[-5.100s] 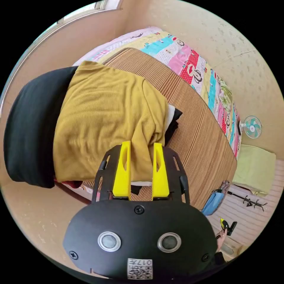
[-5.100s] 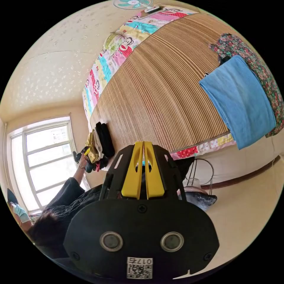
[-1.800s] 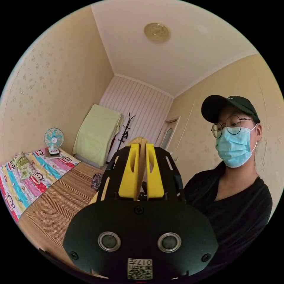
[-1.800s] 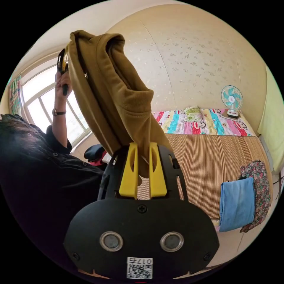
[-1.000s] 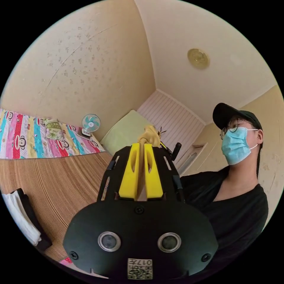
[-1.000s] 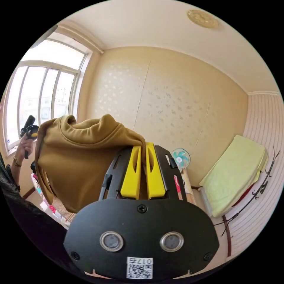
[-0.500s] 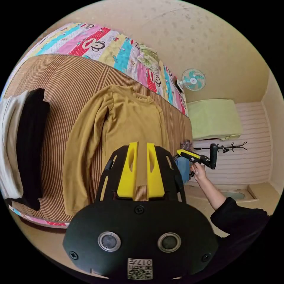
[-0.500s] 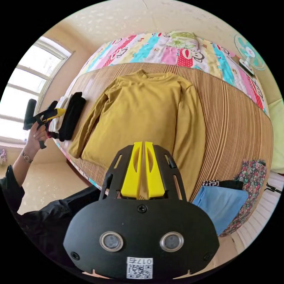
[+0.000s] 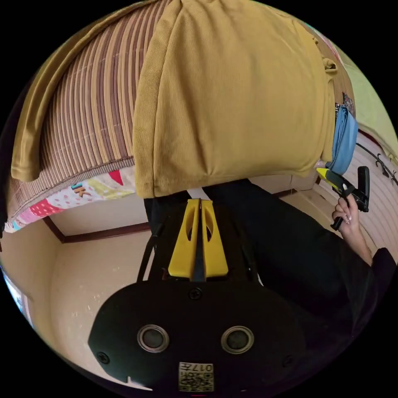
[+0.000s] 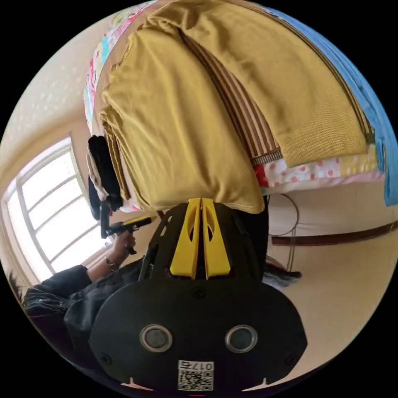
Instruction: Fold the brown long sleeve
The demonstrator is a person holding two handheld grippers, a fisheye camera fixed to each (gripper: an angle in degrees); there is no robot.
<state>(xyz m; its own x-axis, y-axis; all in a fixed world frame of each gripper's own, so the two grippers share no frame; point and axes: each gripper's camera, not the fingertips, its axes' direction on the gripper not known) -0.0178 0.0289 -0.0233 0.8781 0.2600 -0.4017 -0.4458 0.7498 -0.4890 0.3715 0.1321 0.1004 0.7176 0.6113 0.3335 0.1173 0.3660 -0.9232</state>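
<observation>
The brown long sleeve (image 9: 232, 91) lies spread flat on the striped mat (image 9: 95, 116), its hem hanging at the bed's near edge. My left gripper (image 9: 200, 202) is shut just below the hem, apart from it, with nothing in the jaws. One sleeve (image 9: 29, 137) lies along the mat beside the body. In the right gripper view the shirt body (image 10: 178, 124) and the other sleeve (image 10: 290, 83) show. My right gripper (image 10: 201, 201) is shut with its tips at the hem edge, no cloth seen between them. Each gripper shows in the other's view, right (image 9: 322, 171) and left (image 10: 152, 217).
A folded blue cloth (image 9: 344, 137) lies at one end of the mat (image 10: 244, 120), and a dark stack of clothes (image 10: 101, 166) at the other. A patchwork sheet (image 10: 315, 172) hangs over the bed edge. A person in dark clothes (image 9: 282, 248) stands close. A window (image 10: 45, 219) is beyond.
A second ago both grippers held the shirt up in the air; now it lies flat and both are off it. Both hands have dropped to the bed edge, and the left jaws have closed.
</observation>
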